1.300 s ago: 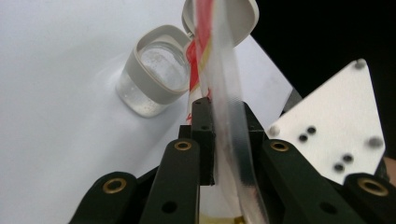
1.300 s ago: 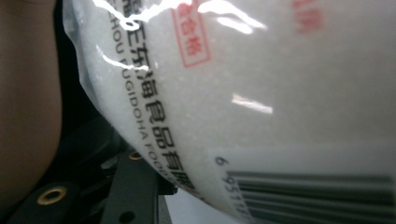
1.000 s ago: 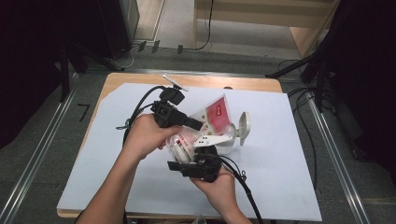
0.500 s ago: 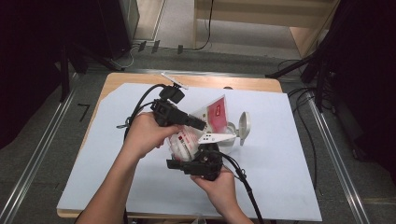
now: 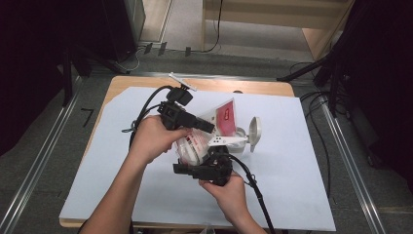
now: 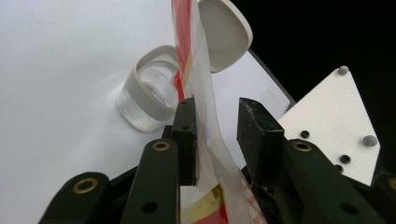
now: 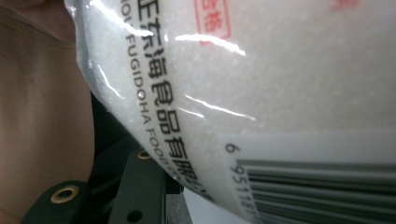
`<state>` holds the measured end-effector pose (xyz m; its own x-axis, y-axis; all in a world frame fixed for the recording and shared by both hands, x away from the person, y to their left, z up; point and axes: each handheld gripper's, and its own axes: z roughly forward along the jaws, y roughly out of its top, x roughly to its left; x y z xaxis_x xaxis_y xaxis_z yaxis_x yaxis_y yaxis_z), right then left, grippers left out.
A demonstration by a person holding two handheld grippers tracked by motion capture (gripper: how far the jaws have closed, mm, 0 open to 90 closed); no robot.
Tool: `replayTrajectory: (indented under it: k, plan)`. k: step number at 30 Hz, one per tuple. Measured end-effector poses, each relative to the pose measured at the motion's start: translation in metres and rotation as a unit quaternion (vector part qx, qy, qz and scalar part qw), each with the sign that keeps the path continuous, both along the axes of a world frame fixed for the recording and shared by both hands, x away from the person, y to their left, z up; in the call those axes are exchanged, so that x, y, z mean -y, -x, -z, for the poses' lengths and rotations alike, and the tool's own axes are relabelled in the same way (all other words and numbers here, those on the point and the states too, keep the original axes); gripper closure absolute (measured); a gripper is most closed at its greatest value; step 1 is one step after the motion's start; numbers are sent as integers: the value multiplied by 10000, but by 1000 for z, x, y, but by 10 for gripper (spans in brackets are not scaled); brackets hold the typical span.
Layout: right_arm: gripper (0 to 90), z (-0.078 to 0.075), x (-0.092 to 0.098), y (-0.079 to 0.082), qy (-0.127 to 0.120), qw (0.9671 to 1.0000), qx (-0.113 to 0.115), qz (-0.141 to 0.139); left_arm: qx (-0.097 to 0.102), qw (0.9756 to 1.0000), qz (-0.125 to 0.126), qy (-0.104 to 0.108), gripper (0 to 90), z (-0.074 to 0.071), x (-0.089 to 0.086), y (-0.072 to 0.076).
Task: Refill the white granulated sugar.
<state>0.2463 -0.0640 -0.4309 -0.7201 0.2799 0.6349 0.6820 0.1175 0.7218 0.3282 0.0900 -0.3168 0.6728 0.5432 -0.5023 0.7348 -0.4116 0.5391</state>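
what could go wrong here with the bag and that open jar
1. In the left gripper view the left gripper has the bag's thin top between its jaws, with a gap at one pad, so the top may slip free.
2. The bag leans toward the jar, whose lid stands open; white grains could land on the table.
3. The right gripper sits under the full part; the bag could sag.

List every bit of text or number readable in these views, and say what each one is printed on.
"FUGIDOHA FOO…", cut off: black print on the clear bag of white grains.
"6 951…": digits by the barcode on the bag's white label.
Black Chinese line above the Latin one: too skewed to quote reliably.
Red stamp at the bag's top edge: cropped, unreadable.
Red panel on the bag in the high view: too small.
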Motion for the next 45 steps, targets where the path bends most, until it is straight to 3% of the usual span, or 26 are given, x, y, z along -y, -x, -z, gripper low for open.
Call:
replayTrajectory:
  k: [3,7,11,14,23,25,31,45]
  plan:
    - [631,-1,1,-1,-5,10000,-77,3,-105,9999,-4,57,695,1,-1,-4]
    - [627,-3,0,-2,36,10000,-72,11,-191,9998,-22,-17,705,-1,1,-7]
    - [609,-4,-2,-2,175,9998,52,1,-209,9997,-58,-84,733,-3,3,-6]
    - [570,-5,-5,-2,178,9998,42,-5,-174,9997,-71,-143,742,-5,4,-6]
    - [623,-7,-5,-4,-15,10000,-21,28,-163,9997,9,-153,689,-10,3,-7]
    - [626,-9,-5,-5,-52,10000,-34,19,-71,9999,38,-131,680,-12,3,-7]
    - [622,-11,-3,-8,-195,9997,-158,-26,-149,9997,99,-187,650,-13,5,-11]
    - [625,-14,-3,-8,-159,9993,-303,122,-5,10000,26,-37,636,-12,7,-8]
